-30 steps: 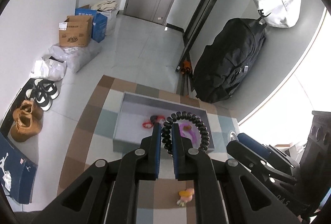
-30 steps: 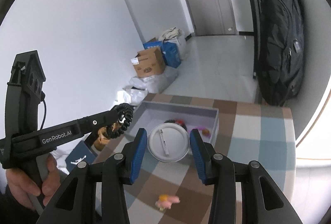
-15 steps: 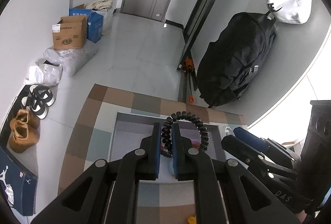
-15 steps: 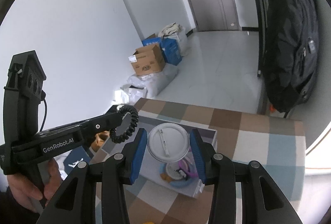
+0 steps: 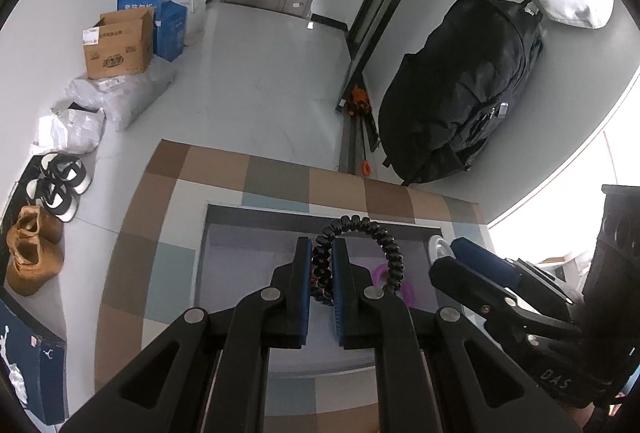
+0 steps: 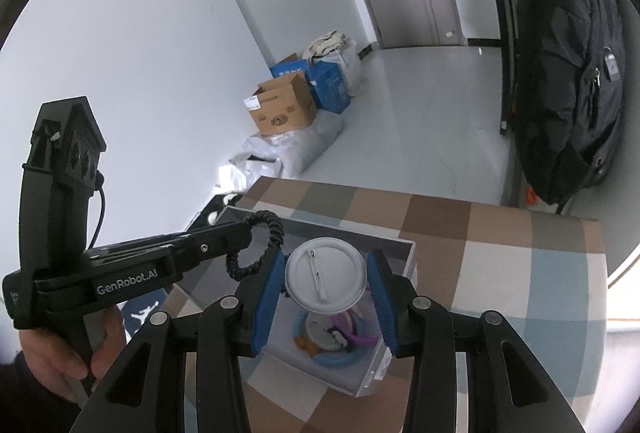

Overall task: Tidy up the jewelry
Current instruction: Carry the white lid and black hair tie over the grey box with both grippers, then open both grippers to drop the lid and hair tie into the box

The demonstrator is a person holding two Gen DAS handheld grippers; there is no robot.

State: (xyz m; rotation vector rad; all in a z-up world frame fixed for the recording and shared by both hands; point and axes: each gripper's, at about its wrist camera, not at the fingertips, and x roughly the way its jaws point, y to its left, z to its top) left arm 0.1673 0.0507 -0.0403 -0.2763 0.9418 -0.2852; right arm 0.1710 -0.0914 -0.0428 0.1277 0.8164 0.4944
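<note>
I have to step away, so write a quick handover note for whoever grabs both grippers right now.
Left gripper: shut on the black beaded bracelet, held over the grey box.
Right gripper: shut on the round pin badge, pin side up, also above the box.
In the box: purple ring, blue ring, a second badge.
Done: both pieces carried to the box.
Left: release them inside.

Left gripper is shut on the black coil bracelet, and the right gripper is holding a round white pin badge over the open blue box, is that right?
Not quite: the box is grey, not blue, as the right wrist view shows. The rest holds: the left gripper is shut on the black coil bracelet, and the right gripper holds the round white pin badge over the open box.
</note>
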